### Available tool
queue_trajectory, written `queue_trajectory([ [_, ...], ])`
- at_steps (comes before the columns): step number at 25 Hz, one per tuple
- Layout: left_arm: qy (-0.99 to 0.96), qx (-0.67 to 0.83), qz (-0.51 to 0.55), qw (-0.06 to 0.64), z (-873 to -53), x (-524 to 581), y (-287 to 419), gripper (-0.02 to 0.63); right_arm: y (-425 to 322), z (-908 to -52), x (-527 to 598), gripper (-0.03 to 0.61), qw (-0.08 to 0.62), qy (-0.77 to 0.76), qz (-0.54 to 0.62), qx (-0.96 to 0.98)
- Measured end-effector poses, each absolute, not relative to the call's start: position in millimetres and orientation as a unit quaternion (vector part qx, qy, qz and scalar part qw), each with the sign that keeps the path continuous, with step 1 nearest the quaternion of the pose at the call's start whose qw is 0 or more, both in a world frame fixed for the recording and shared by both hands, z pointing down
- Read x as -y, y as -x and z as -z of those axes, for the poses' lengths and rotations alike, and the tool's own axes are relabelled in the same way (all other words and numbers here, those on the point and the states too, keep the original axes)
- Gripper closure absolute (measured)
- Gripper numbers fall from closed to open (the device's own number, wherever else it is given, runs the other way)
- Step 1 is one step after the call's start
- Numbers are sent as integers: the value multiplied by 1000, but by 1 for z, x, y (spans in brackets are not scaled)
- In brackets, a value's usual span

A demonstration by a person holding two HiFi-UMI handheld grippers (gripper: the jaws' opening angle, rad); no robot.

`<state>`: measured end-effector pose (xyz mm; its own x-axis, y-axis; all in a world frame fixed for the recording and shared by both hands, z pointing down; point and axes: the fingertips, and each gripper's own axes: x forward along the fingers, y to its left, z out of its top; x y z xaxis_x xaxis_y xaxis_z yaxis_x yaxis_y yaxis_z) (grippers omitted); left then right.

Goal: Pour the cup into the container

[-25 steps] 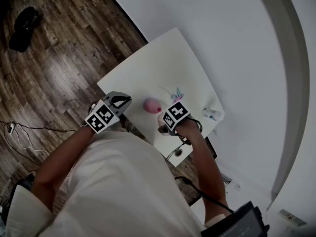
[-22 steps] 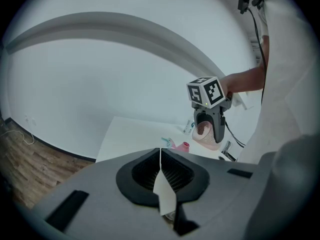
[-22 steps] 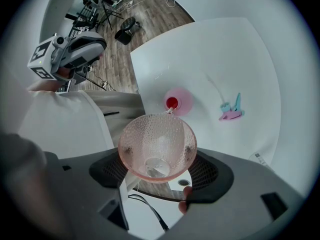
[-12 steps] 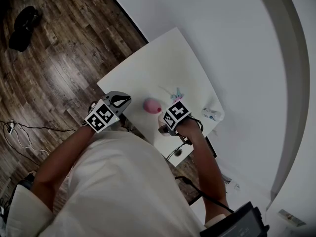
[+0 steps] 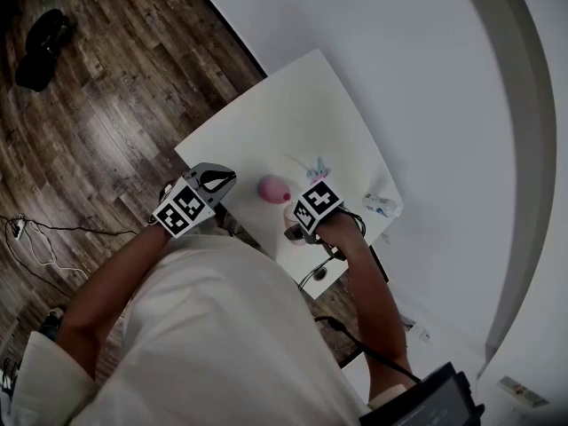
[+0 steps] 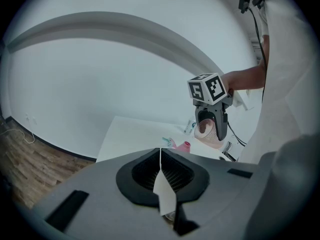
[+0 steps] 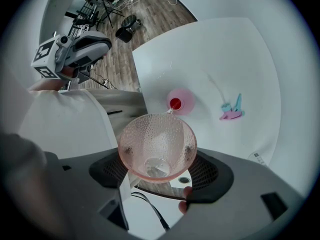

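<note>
My right gripper [image 7: 157, 156] is shut on a pink dimpled glass cup [image 7: 156, 134], one pad on each side of its wall. The cup's mouth faces the camera and only its clear base shows inside. Beyond the cup's rim, a round pink container [image 7: 180, 102] with a red opening stands on the white table [image 7: 210, 54]. In the left gripper view the right gripper [image 6: 214, 131] holds the cup [image 6: 206, 130] tilted above the container [image 6: 184, 146]. My left gripper [image 6: 161, 176] is shut and holds nothing, off the table's left edge [image 5: 200, 193].
A small blue and pink object [image 7: 232, 112] lies to the right of the container. A small white bottle [image 5: 382, 205] lies at the table's right edge. Wooden floor [image 5: 98, 105] surrounds the table, with cables on it at the left.
</note>
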<state>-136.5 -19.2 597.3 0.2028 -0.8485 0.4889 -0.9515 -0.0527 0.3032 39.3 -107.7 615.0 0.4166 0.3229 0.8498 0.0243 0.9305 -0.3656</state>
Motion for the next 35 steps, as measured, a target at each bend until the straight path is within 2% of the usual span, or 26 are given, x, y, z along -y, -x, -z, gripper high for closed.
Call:
queue_trajectory([
  [35, -720, 622, -90, 293, -607, 13, 138, 601, -35, -609, 108, 216, 833, 169, -91, 519],
])
